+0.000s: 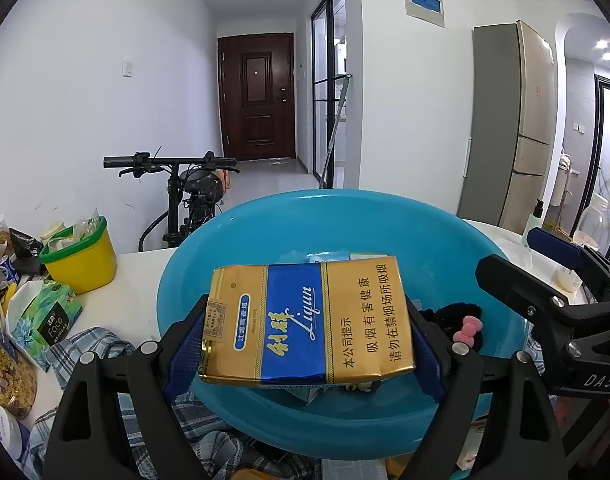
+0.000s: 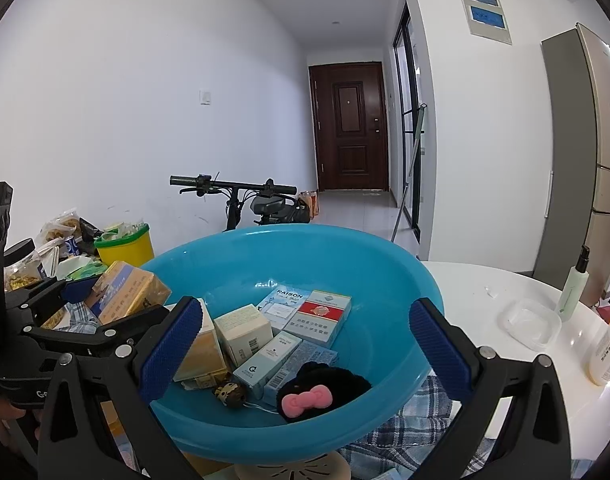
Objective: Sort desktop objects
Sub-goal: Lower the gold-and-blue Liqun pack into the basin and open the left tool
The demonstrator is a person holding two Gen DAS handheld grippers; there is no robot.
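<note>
The left gripper [image 1: 305,344] clamps the gold-and-blue cigarette pack [image 1: 305,320] by its short ends above the blue basin [image 1: 385,216]; light, crushable foil wants gentle pressure, while the right gripper [image 2: 305,340] gapes empty

A: Left gripper [image 1: 305,344]?
B: Level, blue pads [image 1: 183,354] pressed tight on a pack [image 1: 305,320].
A: Right gripper [image 2: 309,344]?
B: Just beside it, jaws spread wide, nothing between them.
</note>
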